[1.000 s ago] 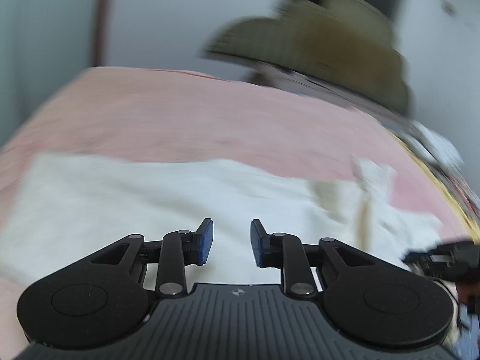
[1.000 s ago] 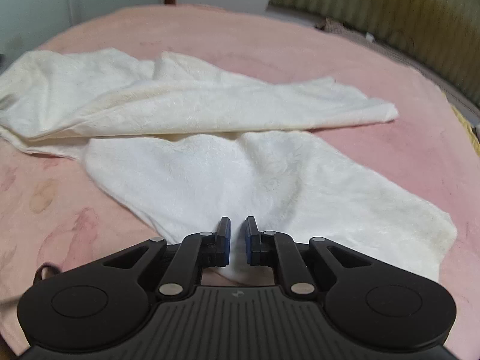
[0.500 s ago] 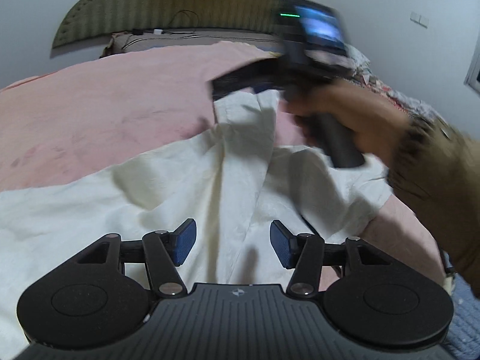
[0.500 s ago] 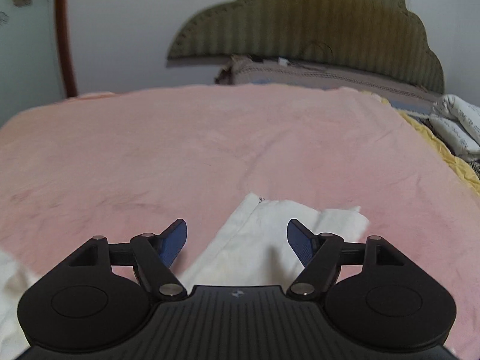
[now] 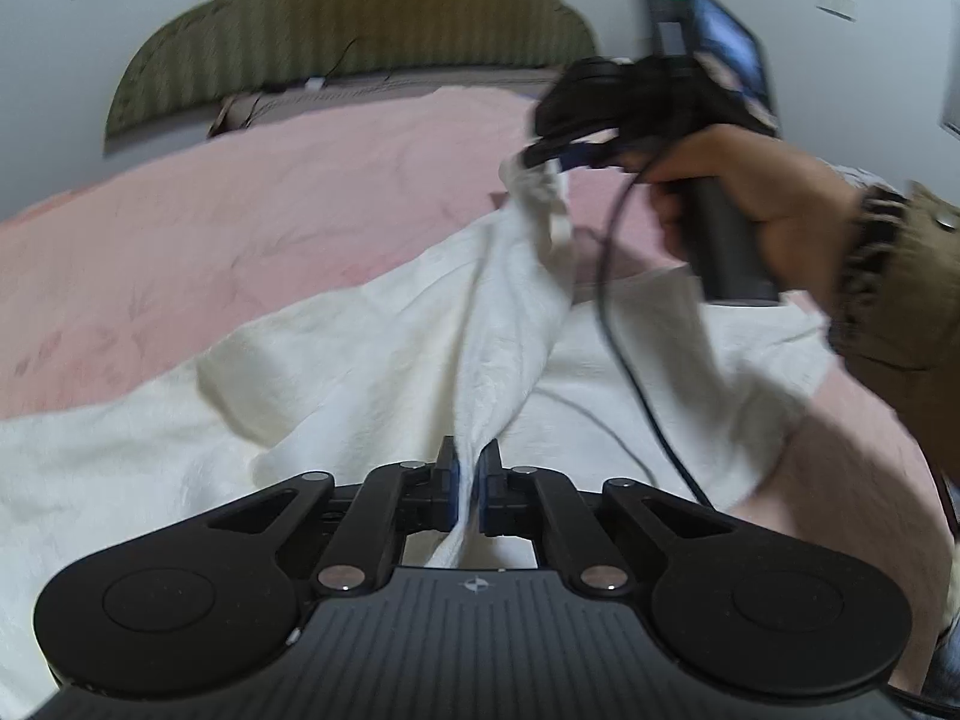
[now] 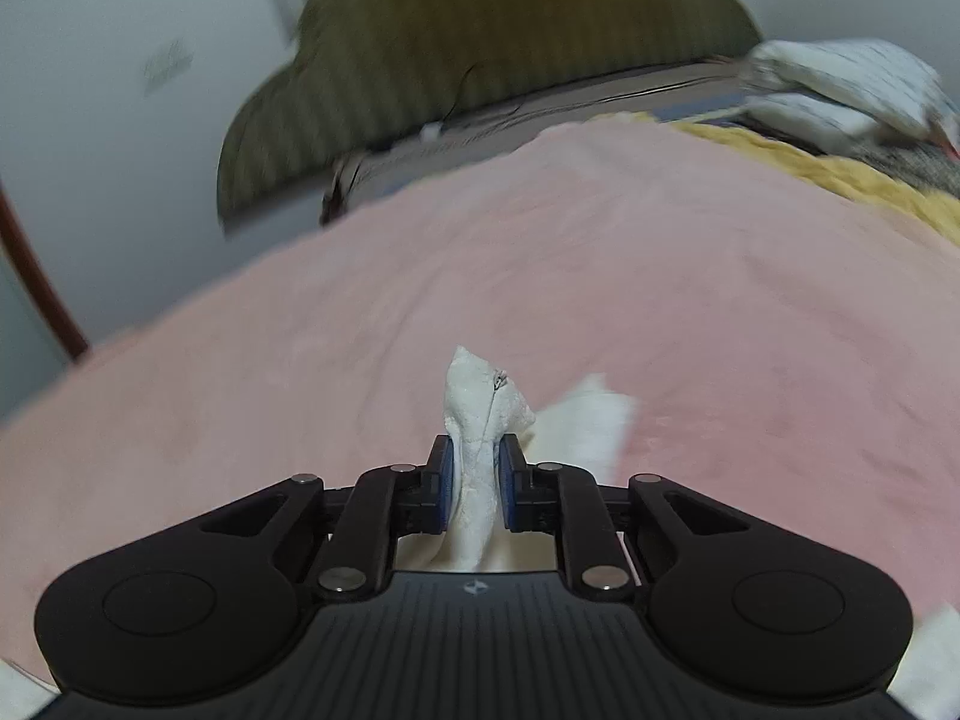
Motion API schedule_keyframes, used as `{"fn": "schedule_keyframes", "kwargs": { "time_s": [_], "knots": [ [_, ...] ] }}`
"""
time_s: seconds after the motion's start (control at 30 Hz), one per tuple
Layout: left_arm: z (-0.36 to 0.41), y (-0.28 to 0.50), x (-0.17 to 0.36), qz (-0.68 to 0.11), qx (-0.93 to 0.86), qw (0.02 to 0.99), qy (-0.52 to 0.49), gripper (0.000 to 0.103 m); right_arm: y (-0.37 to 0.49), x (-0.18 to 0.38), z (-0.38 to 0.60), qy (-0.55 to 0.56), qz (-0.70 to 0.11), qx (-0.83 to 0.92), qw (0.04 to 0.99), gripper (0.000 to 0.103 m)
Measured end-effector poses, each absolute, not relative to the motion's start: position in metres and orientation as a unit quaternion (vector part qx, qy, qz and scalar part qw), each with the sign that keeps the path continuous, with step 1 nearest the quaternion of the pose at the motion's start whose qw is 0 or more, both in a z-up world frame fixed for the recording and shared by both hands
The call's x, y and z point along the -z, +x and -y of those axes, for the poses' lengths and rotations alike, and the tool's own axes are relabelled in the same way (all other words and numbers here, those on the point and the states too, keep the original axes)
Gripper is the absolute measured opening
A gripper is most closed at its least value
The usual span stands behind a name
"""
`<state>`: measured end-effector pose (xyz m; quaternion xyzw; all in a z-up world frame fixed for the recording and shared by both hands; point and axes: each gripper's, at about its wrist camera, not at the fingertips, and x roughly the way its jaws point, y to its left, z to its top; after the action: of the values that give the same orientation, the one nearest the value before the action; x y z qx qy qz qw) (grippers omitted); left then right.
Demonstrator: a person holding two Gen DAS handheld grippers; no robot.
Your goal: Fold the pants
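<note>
White pants [image 5: 390, 372] lie spread over a pink bedcover [image 5: 210, 240]. My left gripper [image 5: 468, 462] is shut on a raised ridge of the fabric near me. Farther off at the right, a hand [image 5: 750, 204] holds my right gripper [image 5: 558, 159], which lifts a bunched corner of the pants off the bed. In the right wrist view the right gripper [image 6: 474, 456] has its jaws closing, and the blue pads press on a tuft of the pants [image 6: 480, 396] that sticks out past the fingertips. The cloth stretches taut between the two grippers.
An olive striped headboard [image 5: 360, 18] stands against the wall at the far end of the bed. A black cable [image 5: 606, 300] hangs from the right gripper across the pants. A yellow blanket [image 6: 840, 174] and white bedding [image 6: 840, 84] lie at the far right edge.
Both grippers opened wide over the pants, then closed on fabric. The right one has lifted its corner off the bedcover. The left one dropped onto the cloth and pinched a ridge.
</note>
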<state>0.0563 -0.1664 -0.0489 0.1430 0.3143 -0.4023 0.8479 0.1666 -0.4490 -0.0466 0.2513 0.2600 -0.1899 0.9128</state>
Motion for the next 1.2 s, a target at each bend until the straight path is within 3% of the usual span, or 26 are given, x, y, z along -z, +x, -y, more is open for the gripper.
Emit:
{"fn": "schedule_keyframes", "kwargs": {
  "time_s": [0.17, 0.3, 0.43, 0.6, 0.77, 0.9, 0.97, 1.1, 1.2],
  "knots": [
    [0.173, 0.027, 0.047, -0.268, 0.419, 0.846, 0.19, 0.003, 0.049, 0.041, 0.485, 0.353, -0.186, 0.2, 0.895, 0.014],
    [0.174, 0.016, 0.052, -0.258, 0.433, 0.84, 0.202, 0.003, -0.026, 0.056, 0.497, 0.399, -0.176, 0.216, 0.874, 0.014],
    [0.177, 0.02, 0.054, -0.267, 0.422, 0.843, 0.201, 0.003, -0.052, 0.077, 0.5, 0.433, -0.186, 0.224, 0.853, 0.015],
    [0.159, 0.005, 0.027, -0.228, 0.439, 0.847, 0.195, 0.003, -0.072, 0.051, 0.485, 0.394, -0.148, 0.211, 0.882, 0.015],
    [0.166, -0.007, 0.055, -0.258, 0.465, 0.812, 0.243, 0.004, -0.087, 0.07, 0.479, 0.374, -0.222, 0.234, 0.87, 0.015],
    [0.168, 0.002, 0.068, -0.285, 0.458, 0.807, 0.239, 0.005, -0.085, 0.081, 0.472, 0.368, -0.263, 0.261, 0.853, 0.024],
    [0.161, 0.007, 0.06, -0.3, 0.475, 0.799, 0.213, 0.021, -0.093, 0.069, 0.467, 0.339, -0.248, 0.297, 0.857, 0.027],
    [0.145, 0.014, 0.047, -0.313, 0.485, 0.798, 0.175, 0.032, -0.101, 0.037, 0.448, 0.261, -0.167, 0.342, 0.887, 0.03],
    [0.134, 0.018, 0.04, -0.319, 0.468, 0.811, 0.149, 0.04, -0.07, 0.037, 0.432, 0.246, -0.207, 0.225, 0.92, 0.032]
  ]
}}
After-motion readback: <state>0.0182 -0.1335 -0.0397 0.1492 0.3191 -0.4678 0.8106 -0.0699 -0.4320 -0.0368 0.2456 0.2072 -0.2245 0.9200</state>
